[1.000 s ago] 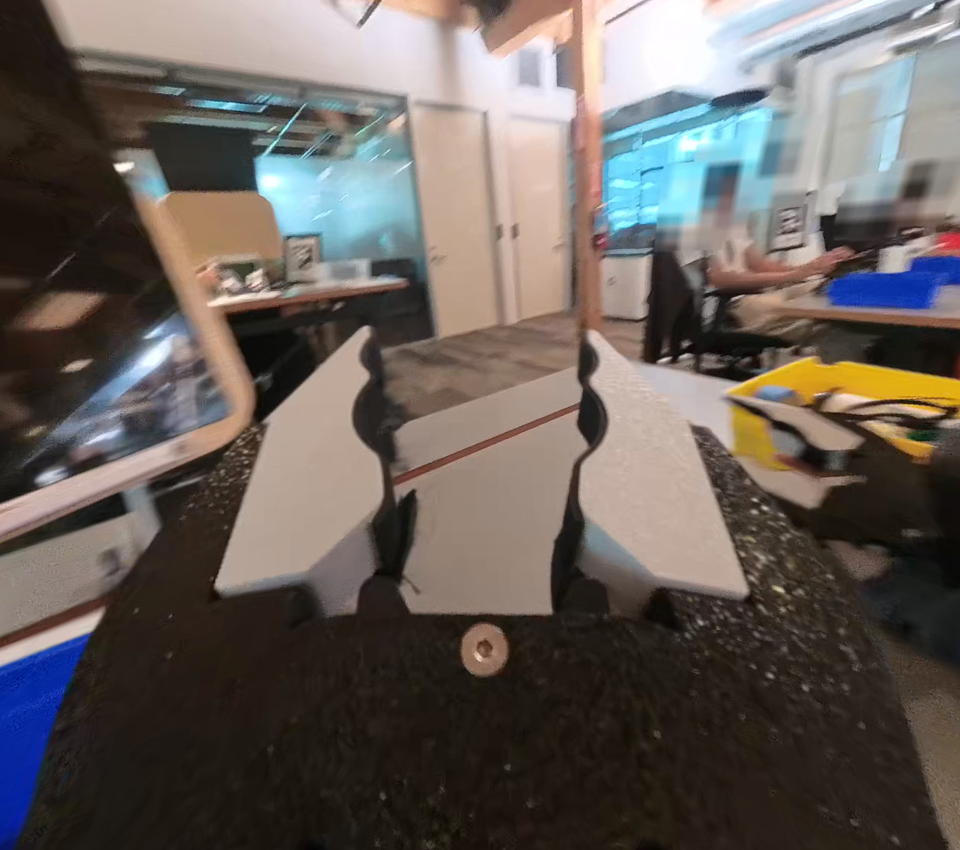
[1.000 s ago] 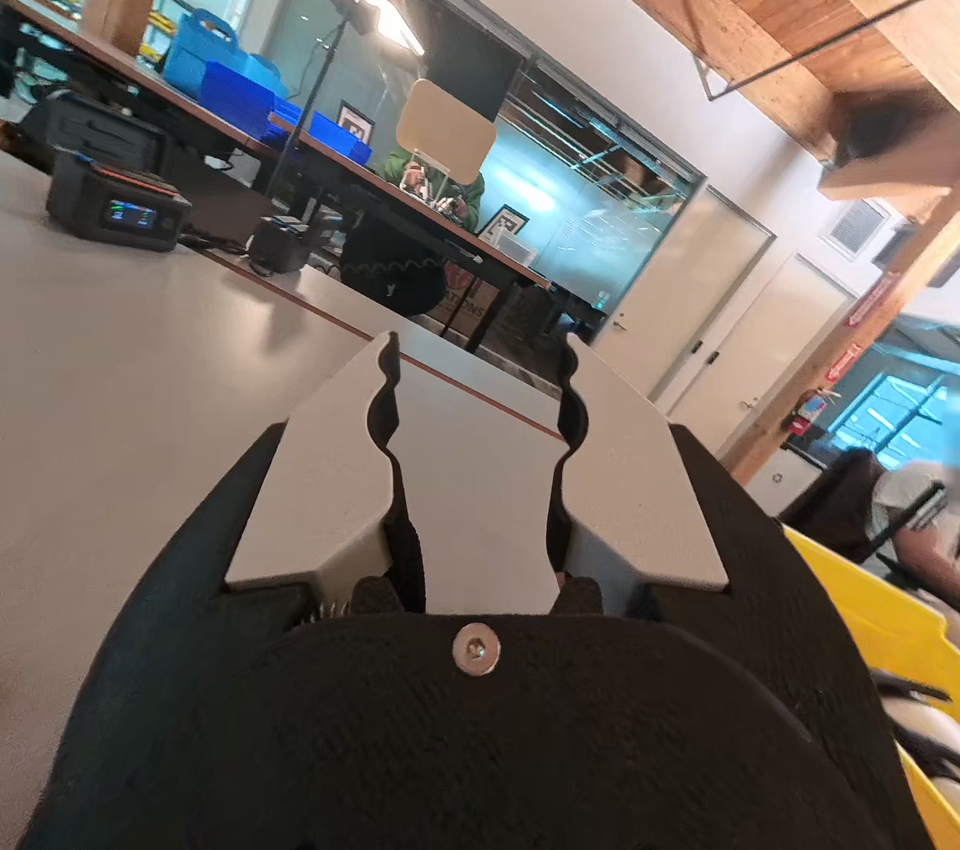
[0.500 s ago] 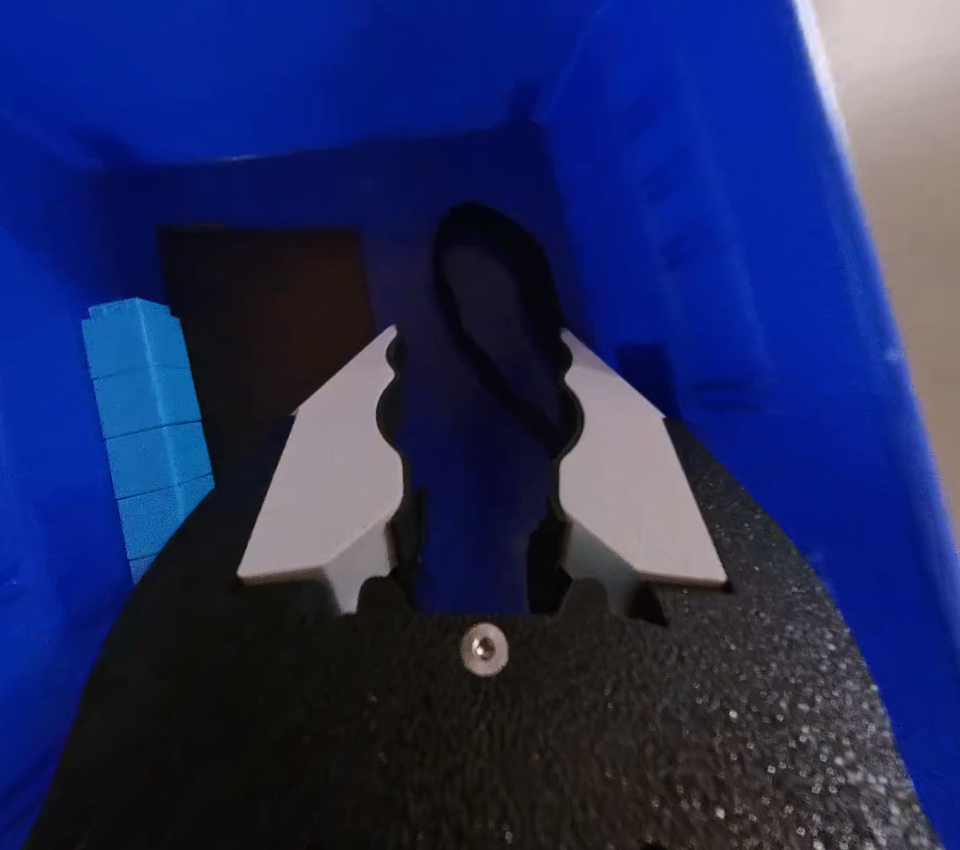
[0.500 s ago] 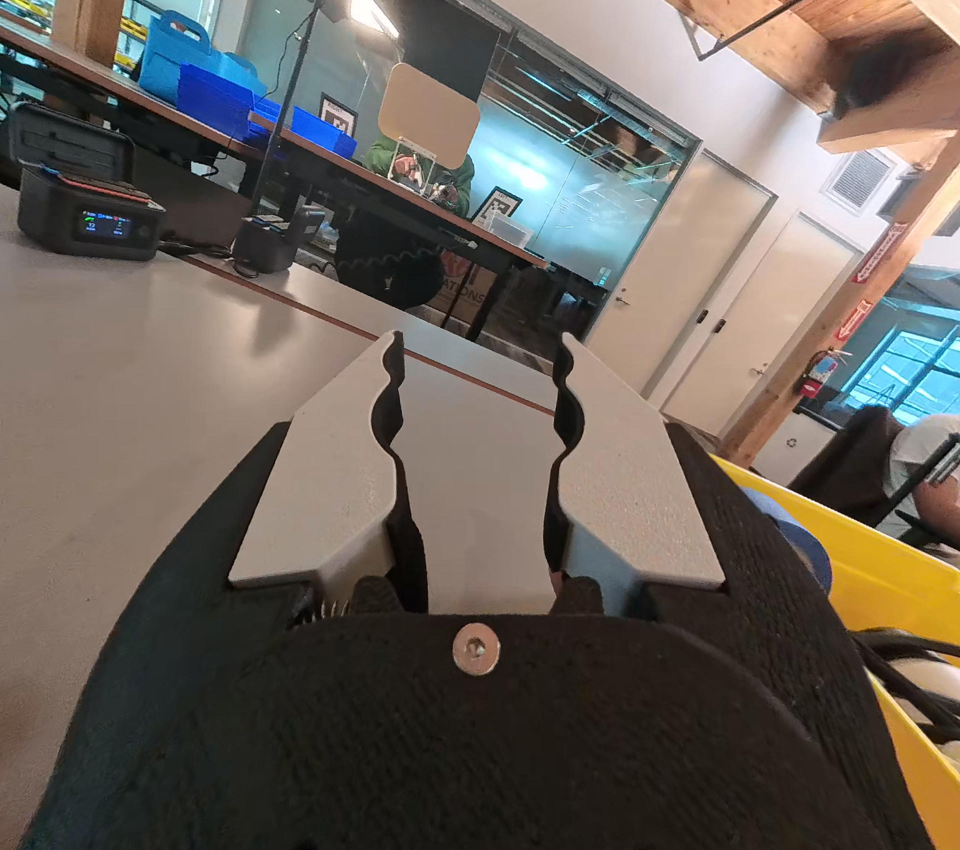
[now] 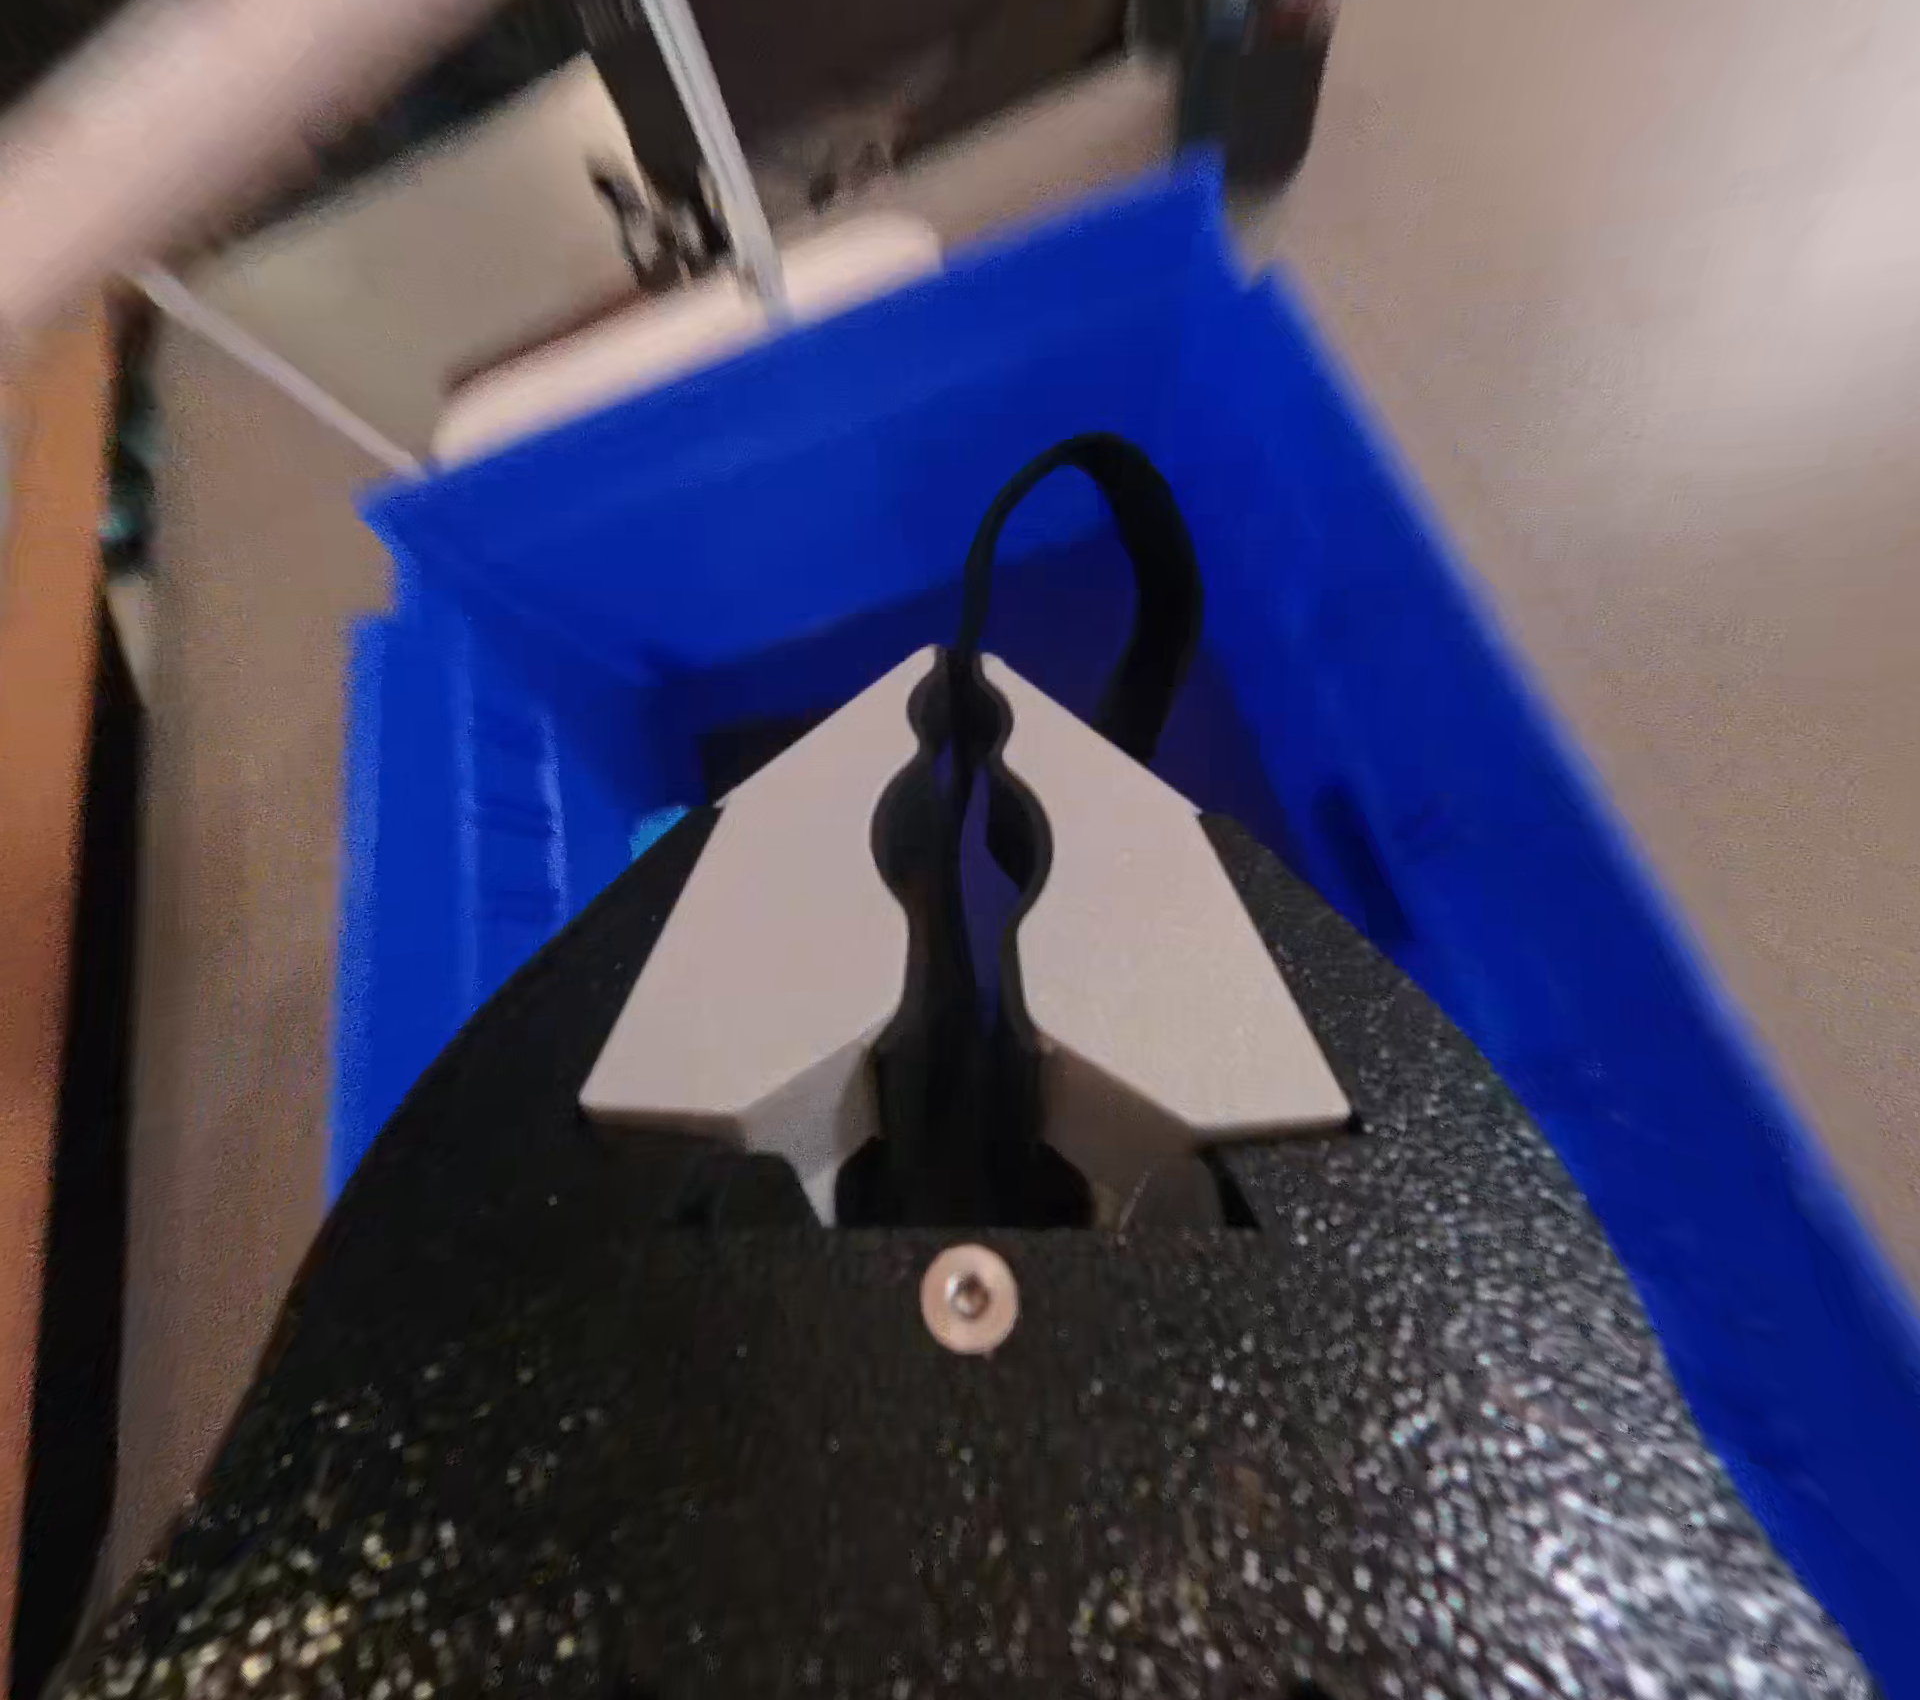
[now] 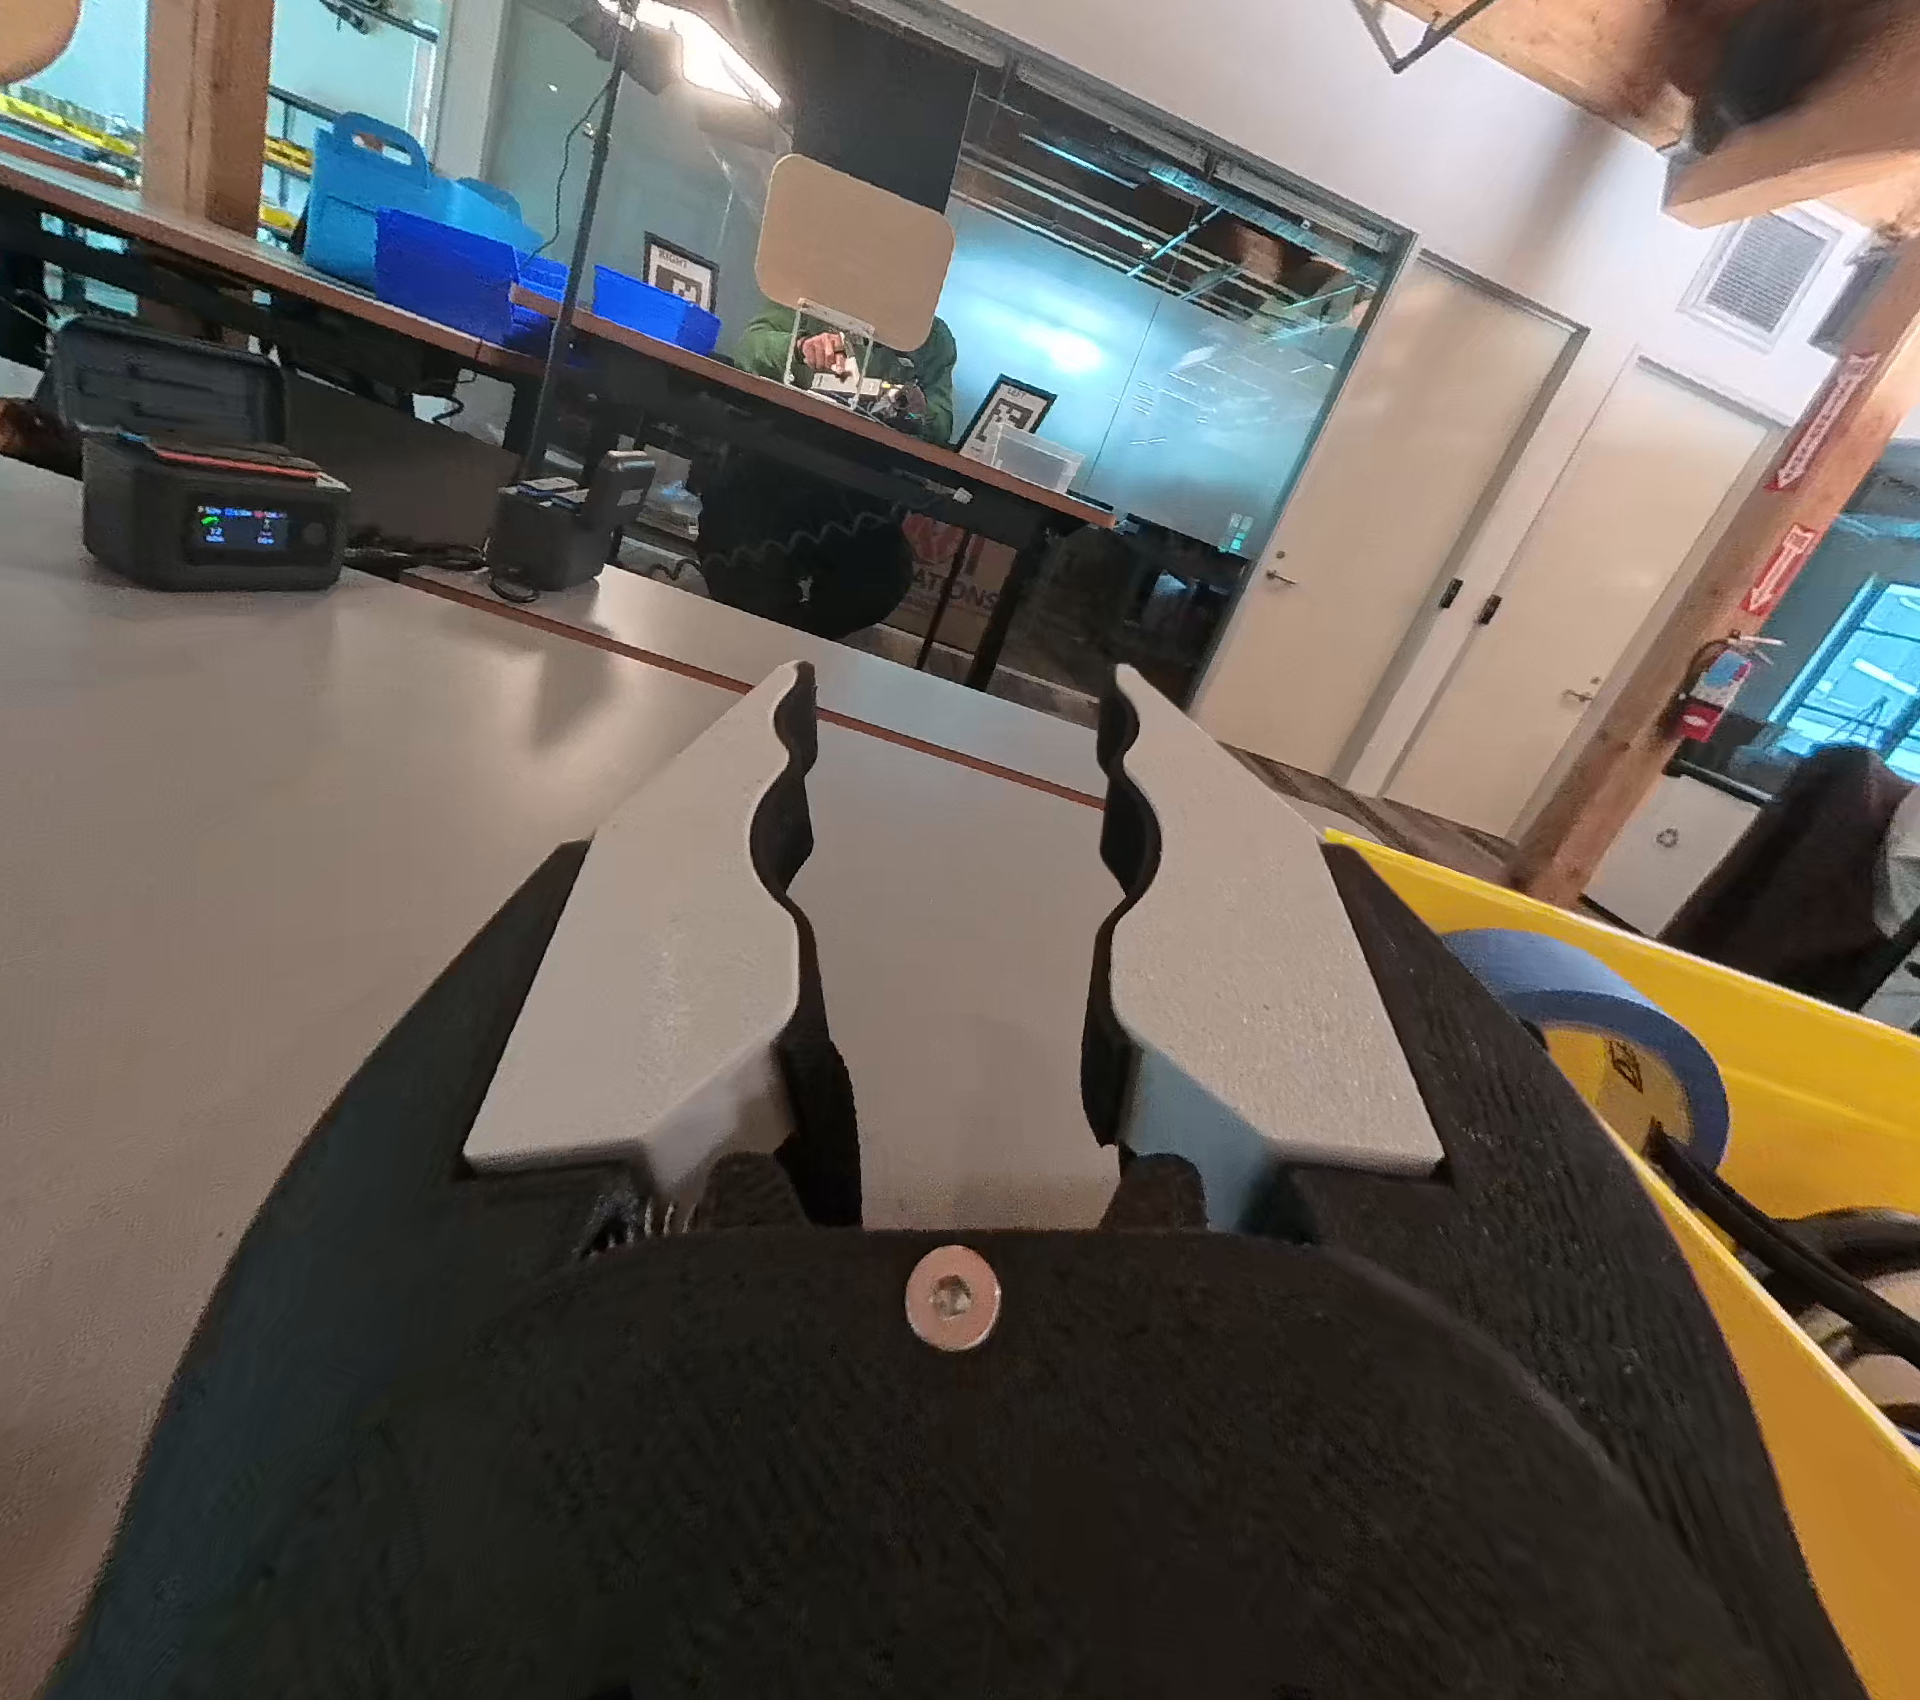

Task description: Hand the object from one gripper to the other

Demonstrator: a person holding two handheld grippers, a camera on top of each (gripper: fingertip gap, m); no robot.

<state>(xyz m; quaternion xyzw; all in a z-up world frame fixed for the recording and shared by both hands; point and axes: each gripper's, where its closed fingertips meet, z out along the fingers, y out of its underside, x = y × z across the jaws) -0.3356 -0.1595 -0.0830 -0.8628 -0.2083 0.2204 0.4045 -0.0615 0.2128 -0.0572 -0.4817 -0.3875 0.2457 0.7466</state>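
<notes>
- The left gripper [image 5: 961,663] has its 2 grey fingers [image 5: 790,912] pressed together on a black loop [image 5: 1081,528] of thin band.
- One strand of the loop runs down the narrow slot between the fingers; the rest arches past the fingertips, above the inside of a blue bin [image 5: 1455,819].
- The bin stands on a pale tabletop [image 5: 1662,300]; a small light-blue piece [image 5: 652,824] shows inside it, just left of the gripper.
- The scene behind the bin is too blurred to make out.
- The right gripper [image 6: 956,694] holds its 2 fingers [image 6: 665,954] apart with nothing between them, low over the grey tabletop [image 6: 260,819].
- A yellow bin [image 6: 1766,1079] lies just to its right, with a roll of blue tape [image 6: 1590,1016] and black cables [image 6: 1766,1255] in it.
- A black box with a small screen [image 6: 213,523] sits far back on the left.
- The loop does not appear in the right wrist view.
</notes>
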